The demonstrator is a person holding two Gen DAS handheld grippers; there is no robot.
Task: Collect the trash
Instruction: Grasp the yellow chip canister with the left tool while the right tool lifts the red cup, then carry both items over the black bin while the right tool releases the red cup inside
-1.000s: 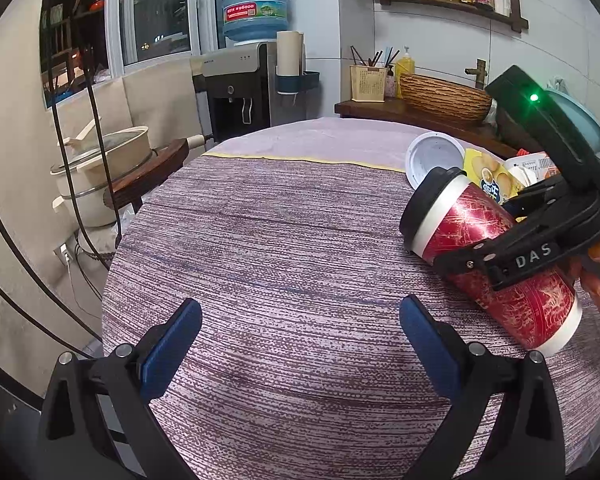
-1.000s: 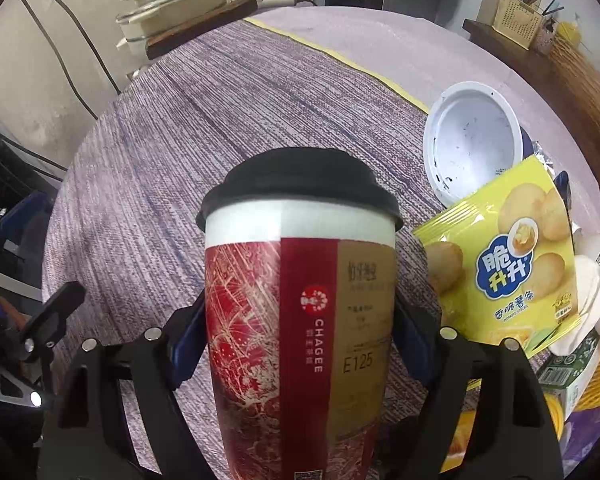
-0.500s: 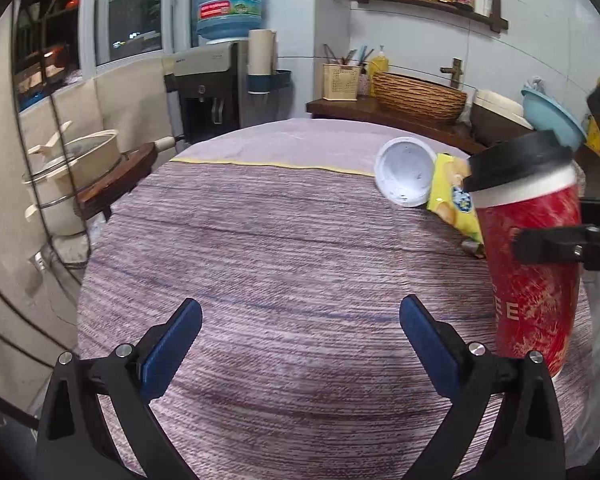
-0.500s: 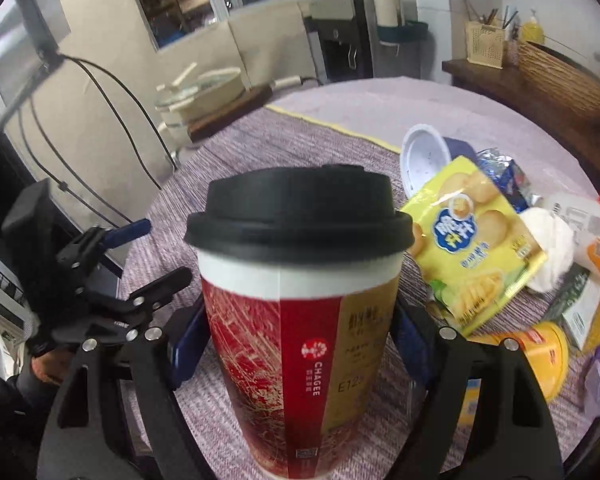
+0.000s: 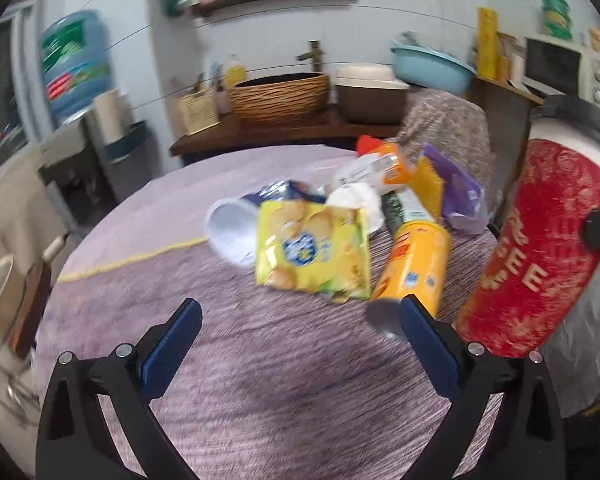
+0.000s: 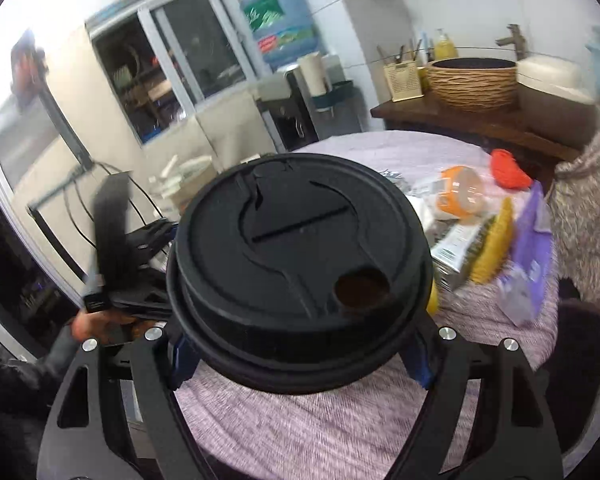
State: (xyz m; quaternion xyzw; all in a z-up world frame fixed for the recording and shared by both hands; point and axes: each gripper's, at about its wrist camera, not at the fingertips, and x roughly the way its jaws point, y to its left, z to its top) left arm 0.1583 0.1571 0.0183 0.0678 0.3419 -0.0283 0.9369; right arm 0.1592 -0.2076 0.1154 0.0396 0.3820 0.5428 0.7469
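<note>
- Right wrist view was filled by the black lid (image 6: 300,268) of the red paper cup (image 5: 536,248), seen almost from above, with its round sip hole uncovered.
- Right gripper (image 6: 300,360) was clamped on the cup just under the lid, a blue pad pressing on each side; the cup was carried clear of the round table (image 5: 260,380) and stood roughly upright, leaning a little in the left wrist view.
- Left gripper (image 5: 300,344) hung with its jaws spread wide and nothing between them, above the bare striped cloth in front of the litter.
- Beyond it lay the pile yet to be gathered: a yellow snack bag (image 5: 314,252) flat on the cloth, a white plastic tub (image 5: 230,232) on its side touching the bag's far left edge, and an orange chip canister (image 5: 414,268) lying just beside the bag on the right.
- Behind those sat a crumpled white tissue (image 5: 356,200), a purple pouch (image 5: 456,192) and an orange-capped wrapper (image 5: 384,164), all bunched together.
- Judged from this, the step in hand was carrying off the first piece, the cup, while the rest waited.
- No bin or bag showed in either view, so where the cup should go cannot be told.
- Next move, I judge, called for keeping the cup upright, since liquid might escape through the open hole, and for bringing the free left gripper down on the snack bag or canister, the nearest pieces.
</note>
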